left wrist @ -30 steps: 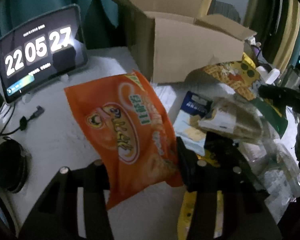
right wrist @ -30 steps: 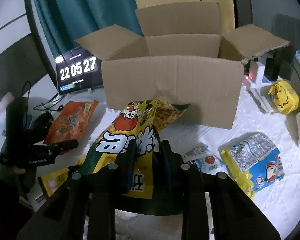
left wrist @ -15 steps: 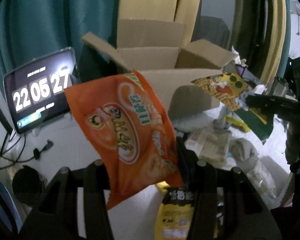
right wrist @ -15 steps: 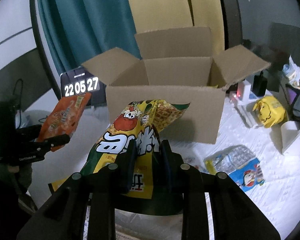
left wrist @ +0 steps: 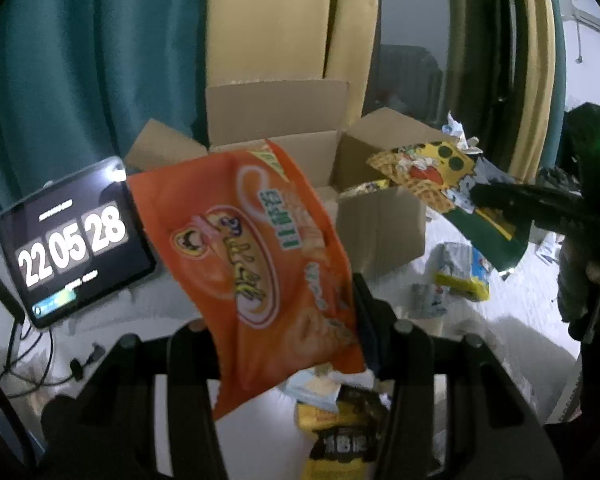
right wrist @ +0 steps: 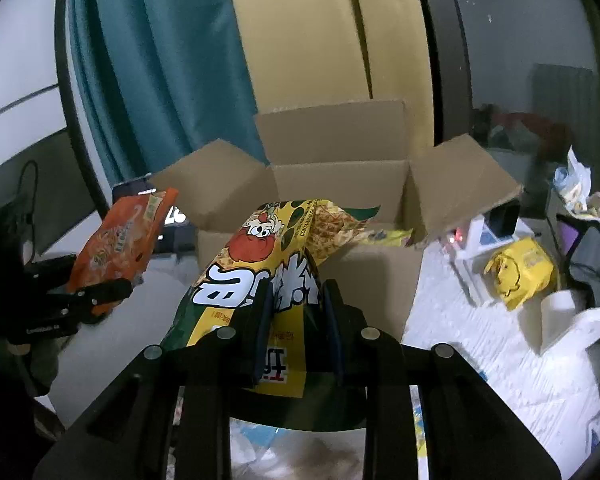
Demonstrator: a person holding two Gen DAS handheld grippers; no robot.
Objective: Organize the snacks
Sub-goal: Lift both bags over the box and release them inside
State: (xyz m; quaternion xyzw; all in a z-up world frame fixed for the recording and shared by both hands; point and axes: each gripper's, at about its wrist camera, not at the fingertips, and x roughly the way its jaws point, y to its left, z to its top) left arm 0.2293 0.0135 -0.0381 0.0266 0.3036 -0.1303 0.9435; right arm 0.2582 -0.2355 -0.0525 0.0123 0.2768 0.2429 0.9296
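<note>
My left gripper (left wrist: 284,320) is shut on an orange snack bag (left wrist: 252,256) and holds it up in front of the open cardboard box (left wrist: 376,224). In the right wrist view that bag (right wrist: 124,240) hangs left of the box (right wrist: 340,184). My right gripper (right wrist: 296,312) is shut on a yellow and green snack bag (right wrist: 268,256), raised just before the box's front wall, its top at the rim. That bag (left wrist: 424,176) also shows in the left wrist view beside the box's right flap. A yellow packet (right wrist: 392,236) lies inside the box.
A tablet clock (left wrist: 72,240) stands left of the box with cables (left wrist: 32,364) below it. Loose snack packs (left wrist: 460,272) lie on the white table, one yellow-black pack (left wrist: 344,440) under my left gripper. A yellow bag (right wrist: 520,272) and white objects (right wrist: 572,320) sit at right.
Both grippers have risen with their bags and moved closer to the box opening. The box interior now shows from both views.
</note>
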